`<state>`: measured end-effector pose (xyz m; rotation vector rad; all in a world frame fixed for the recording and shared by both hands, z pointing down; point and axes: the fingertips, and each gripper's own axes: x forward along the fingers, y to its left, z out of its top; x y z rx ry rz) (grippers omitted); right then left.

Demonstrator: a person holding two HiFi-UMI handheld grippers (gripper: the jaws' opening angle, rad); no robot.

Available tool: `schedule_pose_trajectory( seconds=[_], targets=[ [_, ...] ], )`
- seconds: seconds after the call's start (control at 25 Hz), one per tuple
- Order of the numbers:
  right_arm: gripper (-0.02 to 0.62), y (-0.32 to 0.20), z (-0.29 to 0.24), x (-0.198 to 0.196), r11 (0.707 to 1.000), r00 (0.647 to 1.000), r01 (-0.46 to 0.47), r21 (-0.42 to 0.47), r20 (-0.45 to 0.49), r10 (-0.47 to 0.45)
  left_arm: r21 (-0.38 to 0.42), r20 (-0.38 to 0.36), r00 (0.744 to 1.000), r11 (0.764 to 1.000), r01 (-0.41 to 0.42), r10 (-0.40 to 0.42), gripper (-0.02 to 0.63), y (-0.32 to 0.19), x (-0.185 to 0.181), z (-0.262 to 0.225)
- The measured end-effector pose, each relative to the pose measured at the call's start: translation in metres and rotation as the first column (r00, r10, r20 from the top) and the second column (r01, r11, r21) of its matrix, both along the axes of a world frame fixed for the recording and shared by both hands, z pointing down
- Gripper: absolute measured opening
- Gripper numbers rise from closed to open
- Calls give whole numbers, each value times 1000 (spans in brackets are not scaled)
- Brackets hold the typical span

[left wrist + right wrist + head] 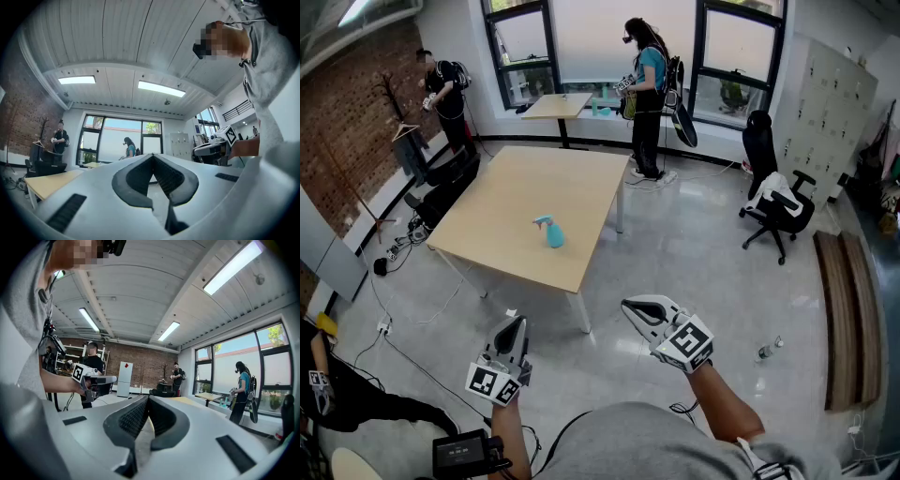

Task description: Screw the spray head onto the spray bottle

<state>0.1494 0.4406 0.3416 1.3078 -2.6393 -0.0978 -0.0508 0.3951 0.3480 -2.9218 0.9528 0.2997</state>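
Holding both hand-held grippers closed and empty, well short of the table

Low in the head view, the left hand-held gripper (517, 326) sits left of centre and the right hand-held gripper (634, 307) right of centre. Both are over bare grey floor (694, 253), each with its marker cube toward the bottom edge. In the left gripper view the left hand-held gripper (153, 156) has its dark pads meeting at the tips with nothing between them. The other gripper shows at that frame's right edge. The right gripper view shows the right hand-held gripper (146, 399) the same way, with its jaws together and nothing caught in them.

Further up the head view, at centre left, stands a light wooden table (516, 187). The teal spray bottle (552, 232) stands upright near the middle of it, well apart from both grippers. A paler spray head (543, 222) juts to the left at its top. From here I cannot tell whether it is screwed down.

Cables (403, 337) trail over the floor at lower left, and a small bottle (769, 349) lies on the floor at lower right. Long wooden benches (847, 319) run along the right edge. A black office chair (773, 202) stands at upper right.

At the top of the frame, a person in a teal shirt (649, 89) stands before the windows, beside a smaller table (553, 106). Another person in black (445, 94) stands at upper left by the brick wall (347, 122).
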Motion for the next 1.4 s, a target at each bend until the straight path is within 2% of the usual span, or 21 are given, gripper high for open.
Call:
schedule_pose_trajectory(
  seconds=[0.44, 0.72, 1.4],
  targets=[
    [6, -8, 10, -9, 1000, 1000, -15, -10, 5, 15, -23, -2, 1000, 1000, -14, 14, 6, -8, -7, 16],
    [6, -17, 1, -20, 1000, 997, -21, 2, 81, 21, -40, -6, 1000, 999, -28, 27, 6, -19, -19, 16],
    [6, -38, 2, -81, 996, 996, -77, 39, 46, 75, -35, -37, 995, 995, -94, 93, 6, -39, -68, 28]
  ],
)
